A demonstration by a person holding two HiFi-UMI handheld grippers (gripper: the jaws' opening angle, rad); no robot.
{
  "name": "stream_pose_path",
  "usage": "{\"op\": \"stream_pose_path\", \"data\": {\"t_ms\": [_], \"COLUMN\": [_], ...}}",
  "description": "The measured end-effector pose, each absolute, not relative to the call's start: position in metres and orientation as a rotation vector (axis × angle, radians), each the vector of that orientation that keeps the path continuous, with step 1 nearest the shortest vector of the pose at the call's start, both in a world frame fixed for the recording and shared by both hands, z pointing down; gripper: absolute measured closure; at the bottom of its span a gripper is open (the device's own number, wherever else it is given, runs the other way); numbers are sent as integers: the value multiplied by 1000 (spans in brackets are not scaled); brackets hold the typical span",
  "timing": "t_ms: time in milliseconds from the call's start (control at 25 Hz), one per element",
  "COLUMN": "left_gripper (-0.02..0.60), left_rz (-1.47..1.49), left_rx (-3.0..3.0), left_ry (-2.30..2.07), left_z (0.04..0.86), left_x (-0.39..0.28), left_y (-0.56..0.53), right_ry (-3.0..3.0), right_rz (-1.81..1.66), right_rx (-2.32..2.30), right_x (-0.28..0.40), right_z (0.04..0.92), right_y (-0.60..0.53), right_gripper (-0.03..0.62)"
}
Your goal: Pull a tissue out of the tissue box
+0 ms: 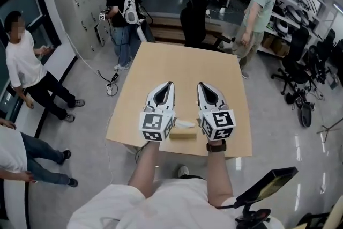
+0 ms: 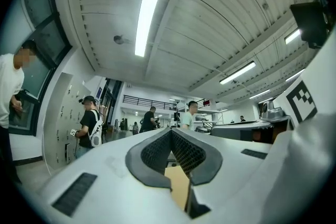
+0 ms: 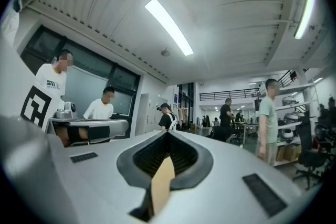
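While left gripper, right gripper hover, fingers pressed together: one tissue box, perhaps one tissue, between.

No word, number or brand can be read anywhere. The cube on the left tongs and the cube on the right tongs carry only black-and-white square patterns, not letters. A dark print on a person's white shirt and the small labels on the lockers are too small to make out
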State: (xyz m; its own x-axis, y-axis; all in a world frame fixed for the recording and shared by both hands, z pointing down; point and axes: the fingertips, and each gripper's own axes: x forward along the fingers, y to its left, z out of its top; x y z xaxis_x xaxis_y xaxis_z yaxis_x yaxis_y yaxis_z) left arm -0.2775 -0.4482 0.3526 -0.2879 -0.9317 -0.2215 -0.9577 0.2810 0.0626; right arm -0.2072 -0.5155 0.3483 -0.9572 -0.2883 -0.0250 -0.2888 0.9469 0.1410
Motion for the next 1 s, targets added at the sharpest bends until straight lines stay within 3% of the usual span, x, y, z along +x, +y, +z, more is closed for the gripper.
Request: {"op": "stream_pose_path", "data": {"t_ms": [600,1000], "left_gripper": [586,586], "left_rz": [123,-111], "left_rx": [-1782,-2163], "left_ry": [2587,2583], "left_z": [395,489], "left_x": [-350,-365], "left_y": [-529,-558], "right_ry": [3372,3694], "right_rz": [328,389], "right_rx": [-27,361], "right_x": [-286,-294], "right_z": [417,528], "right_y": [-588,-579], "right_gripper": [605,605]}}
